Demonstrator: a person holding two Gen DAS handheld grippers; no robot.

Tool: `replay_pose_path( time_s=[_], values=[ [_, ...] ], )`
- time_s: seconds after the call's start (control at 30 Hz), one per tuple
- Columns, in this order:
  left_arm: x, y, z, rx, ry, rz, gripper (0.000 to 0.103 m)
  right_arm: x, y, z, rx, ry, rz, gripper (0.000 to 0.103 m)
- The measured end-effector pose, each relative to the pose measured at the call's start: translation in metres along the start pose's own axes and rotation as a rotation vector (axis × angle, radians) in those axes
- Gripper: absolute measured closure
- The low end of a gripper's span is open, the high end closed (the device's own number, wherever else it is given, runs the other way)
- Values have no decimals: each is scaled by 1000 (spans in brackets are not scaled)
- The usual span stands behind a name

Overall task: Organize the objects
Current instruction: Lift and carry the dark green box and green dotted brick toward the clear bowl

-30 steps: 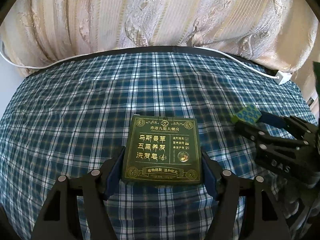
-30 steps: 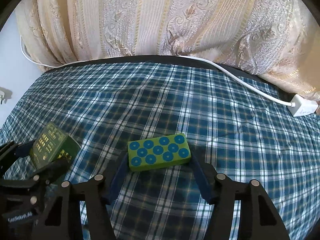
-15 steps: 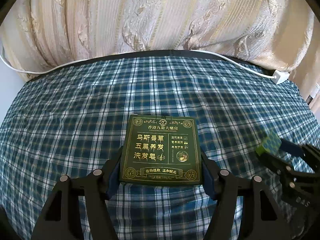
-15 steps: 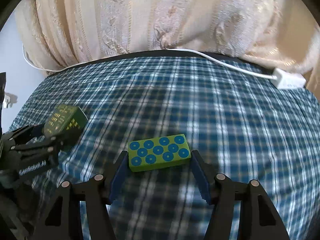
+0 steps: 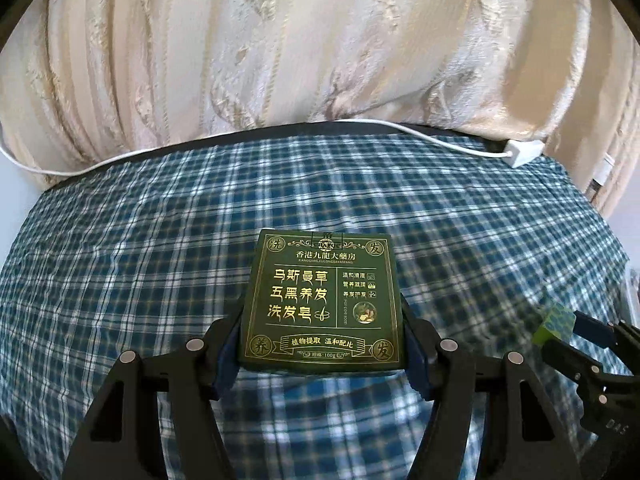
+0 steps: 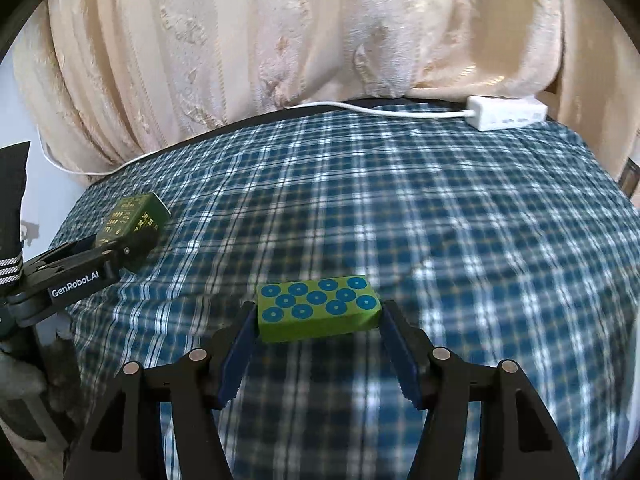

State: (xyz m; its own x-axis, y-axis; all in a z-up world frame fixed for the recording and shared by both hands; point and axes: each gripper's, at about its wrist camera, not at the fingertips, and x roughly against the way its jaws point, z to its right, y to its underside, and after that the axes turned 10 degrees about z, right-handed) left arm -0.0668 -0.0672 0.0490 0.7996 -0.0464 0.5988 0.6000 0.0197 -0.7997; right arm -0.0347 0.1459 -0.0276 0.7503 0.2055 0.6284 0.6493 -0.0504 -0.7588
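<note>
A dark green box [image 5: 324,300] with gold lettering sits flat between the blue pads of my left gripper [image 5: 322,320], which is shut on its sides just above the plaid cloth. My right gripper [image 6: 320,312] is shut on the ends of a green block [image 6: 318,308] with blue dots. In the left wrist view the right gripper [image 5: 580,340] shows at the right edge with a corner of the block [image 5: 556,322]. The right wrist view shows the left gripper [image 6: 116,248] at the far left holding the box [image 6: 134,216].
A blue plaid cloth [image 5: 160,264] covers the table. A white power adapter [image 6: 506,113] and its cable [image 5: 448,144] lie along the far edge. A cream patterned curtain [image 5: 320,48] hangs behind. A striped sleeve cuff [image 6: 9,270] is at the left.
Both grippers have moved with their loads. The right gripper and block have slid toward the right edge of the left view. The left gripper and box have risen in the right view.
</note>
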Motion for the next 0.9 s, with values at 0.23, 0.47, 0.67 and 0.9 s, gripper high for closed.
replay_pose_path(
  time_s=[0.23, 0.47, 0.67, 0.9],
  values=[
    [12, 1, 22, -41, 39, 19, 36, 28, 12, 11, -27, 28, 24, 38],
    [22, 6, 43, -94, 79, 32, 36, 53, 24, 30, -63, 65, 44, 38],
    [26, 10, 57, -136, 106, 35, 36, 79, 32, 52, -110, 104, 81, 38],
    [28, 12, 67, -155, 116, 39, 36, 113, 34, 75, -146, 148, 146, 38]
  ],
)
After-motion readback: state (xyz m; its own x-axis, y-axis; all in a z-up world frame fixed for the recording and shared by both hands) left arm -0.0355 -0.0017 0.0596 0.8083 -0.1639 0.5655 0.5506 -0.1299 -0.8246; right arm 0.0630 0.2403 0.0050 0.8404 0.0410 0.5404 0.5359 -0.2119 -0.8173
